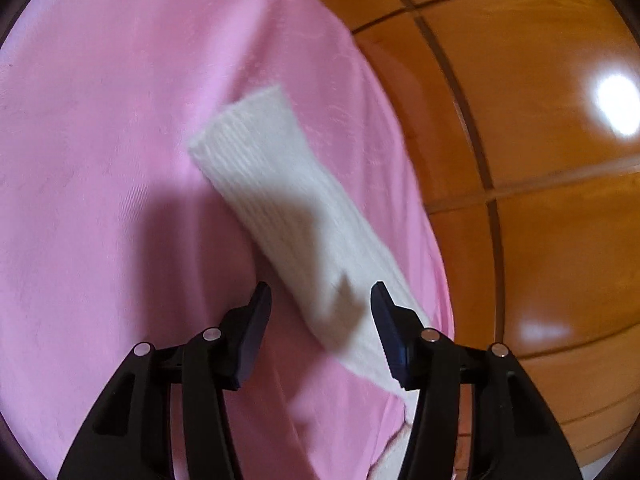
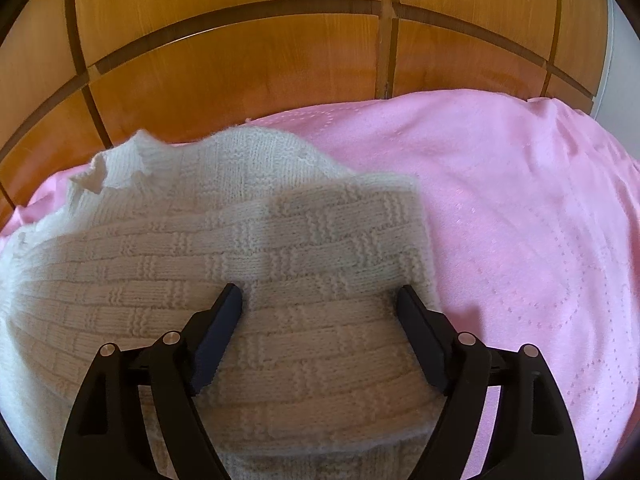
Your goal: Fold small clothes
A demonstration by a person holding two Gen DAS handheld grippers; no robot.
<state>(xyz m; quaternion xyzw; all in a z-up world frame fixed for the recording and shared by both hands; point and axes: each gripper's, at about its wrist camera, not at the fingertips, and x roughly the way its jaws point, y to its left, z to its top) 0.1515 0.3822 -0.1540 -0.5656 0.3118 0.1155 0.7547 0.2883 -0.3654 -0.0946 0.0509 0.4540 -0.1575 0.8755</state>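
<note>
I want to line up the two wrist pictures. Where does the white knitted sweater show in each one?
Left wrist: only its ribbed sleeve, slanting from centre to lower right on the pink bedspread.
Right wrist: the sweater body fills the lower left, under the open jaws.
Shared landmark: the wooden panelled wall.

The left hand-held gripper (image 1: 320, 292) is matte black, with two slotted outer arms and inner links pinned by round silver rivets. Its fingers (image 1: 394, 336) carry dark blue ribbed pads. The right hand-held gripper (image 2: 320, 294) has the same build.
</note>
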